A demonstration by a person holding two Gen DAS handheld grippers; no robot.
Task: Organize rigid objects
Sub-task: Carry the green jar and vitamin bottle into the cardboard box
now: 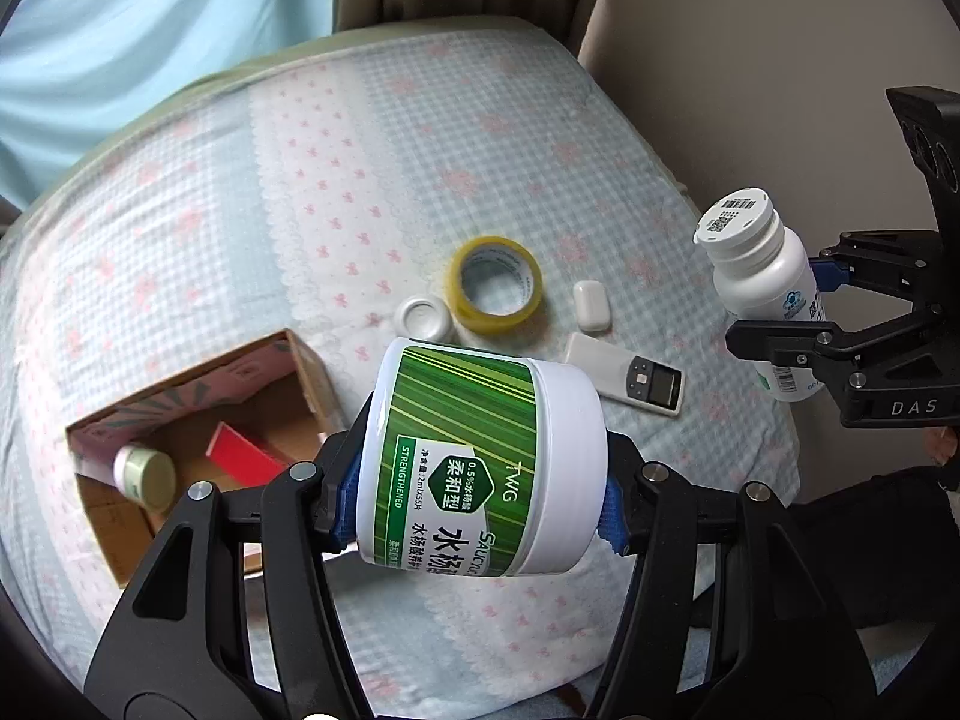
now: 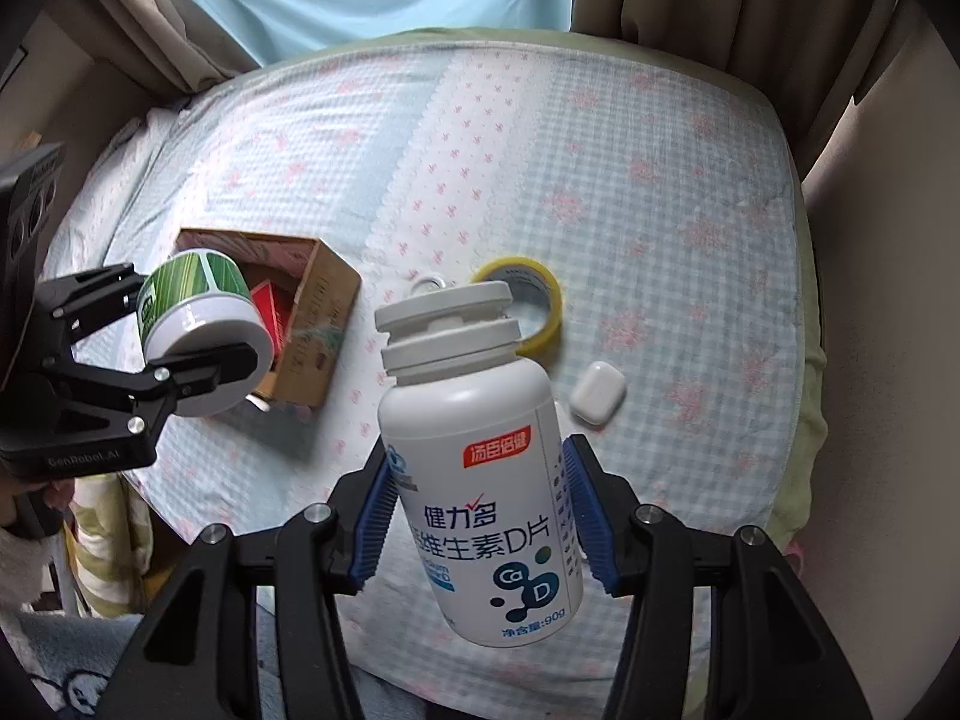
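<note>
My left gripper (image 1: pixel 480 480) is shut on a white jar with a green striped label (image 1: pixel 480 456), held on its side above the bed; it also shows in the right wrist view (image 2: pixel 198 324). My right gripper (image 2: pixel 477 516) is shut on a white vitamin bottle (image 2: pixel 480 480), held above the bed's near edge; the bottle also shows in the left wrist view (image 1: pixel 762 300). An open cardboard box (image 1: pixel 198 420) on the bed holds a red box (image 1: pixel 246 450) and a small green-capped bottle (image 1: pixel 147 477).
On the patterned bedsheet (image 1: pixel 300 180) lie a yellow tape roll (image 1: pixel 497 283), a small white lid (image 1: pixel 425 318), a white earbud case (image 1: pixel 591 306) and a white remote (image 1: pixel 624 373). Curtains and a wall stand behind the bed.
</note>
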